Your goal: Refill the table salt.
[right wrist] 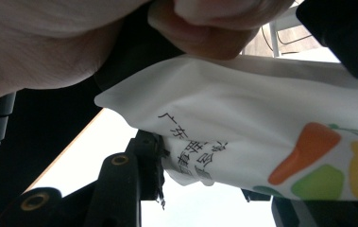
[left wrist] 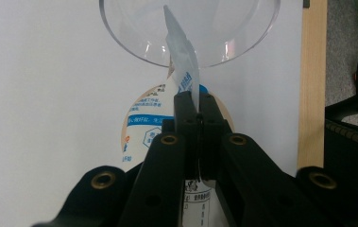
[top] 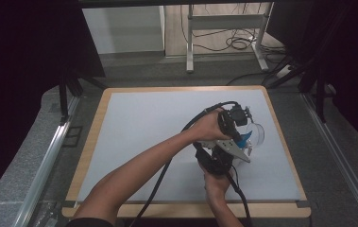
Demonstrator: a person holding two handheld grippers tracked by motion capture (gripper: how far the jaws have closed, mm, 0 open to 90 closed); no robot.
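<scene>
- Sachet (left wrist: 184,71), a soft printed packet, hangs above the right part of the bench (top: 143,123), stretched between the two tongs rather than lying on the surface
- Left tongs (left wrist: 198,111) are pressed together on the packet's thin upper edge; in the left gripper view that edge rises from between the jaws and its tip leans over the near rim of the clear bowl (left wrist: 191,28)
- Right tongs (right wrist: 160,163) sit at the packet's other end; in the right gripper view a jaw lies against the white, text-printed corner of the packet (right wrist: 261,142) and seems to pinch it, though the second jaw is hidden, so I cannot tell for certain
- Long axis of the packet runs from near to far, from the right tongs toward the left tongs and on toward the bowl
- Bowl (top: 257,132) stands on the bench just beyond and slightly right of the left tongs (top: 235,124), close to the bench's right edge; the right tongs (top: 214,163) are nearer the person
- Left tongs are the closer to the bowl, so any tipping or emptying into it would, by my judgement, turn on that end staying over the rim while the near end is raised
</scene>
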